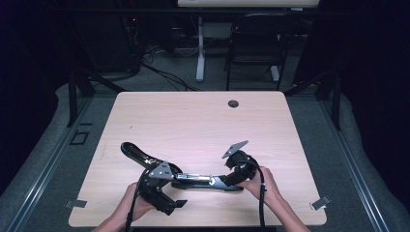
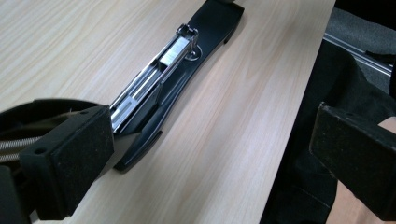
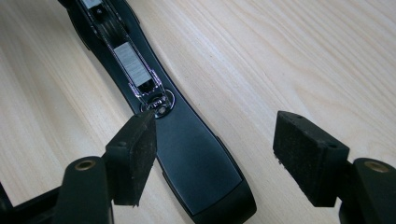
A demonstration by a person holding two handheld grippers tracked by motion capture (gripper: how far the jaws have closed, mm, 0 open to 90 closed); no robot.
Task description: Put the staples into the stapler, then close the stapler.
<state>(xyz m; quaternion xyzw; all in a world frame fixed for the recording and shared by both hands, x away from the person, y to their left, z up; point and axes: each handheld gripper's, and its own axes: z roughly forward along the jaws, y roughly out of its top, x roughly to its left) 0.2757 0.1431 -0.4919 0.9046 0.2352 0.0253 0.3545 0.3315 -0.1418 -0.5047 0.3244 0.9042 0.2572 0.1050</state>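
A black stapler (image 1: pixel 196 179) lies folded open flat on the wooden table (image 1: pixel 193 121) near the front edge. Its top arm (image 1: pixel 133 151) points back-left. Its metal magazine (image 2: pixel 154 79) holds a strip of staples (image 3: pixel 133 67) and runs right to the base (image 3: pixel 196 154). My left gripper (image 1: pixel 177 189) is open at the hinge end, its left pad (image 2: pixel 70 154) close beside the magazine's rear. My right gripper (image 1: pixel 227 180) is open over the base's end. In the right gripper view the base lies between the jaws (image 3: pixel 222 156), close to the left pad (image 3: pixel 135 154).
A hand (image 1: pixel 268 188) holds each gripper at the table's front edge. A cable hole (image 1: pixel 233 103) sits at the back of the table. Beyond the table stand a chair (image 1: pixel 256 43) and a white desk leg (image 1: pixel 199 53).
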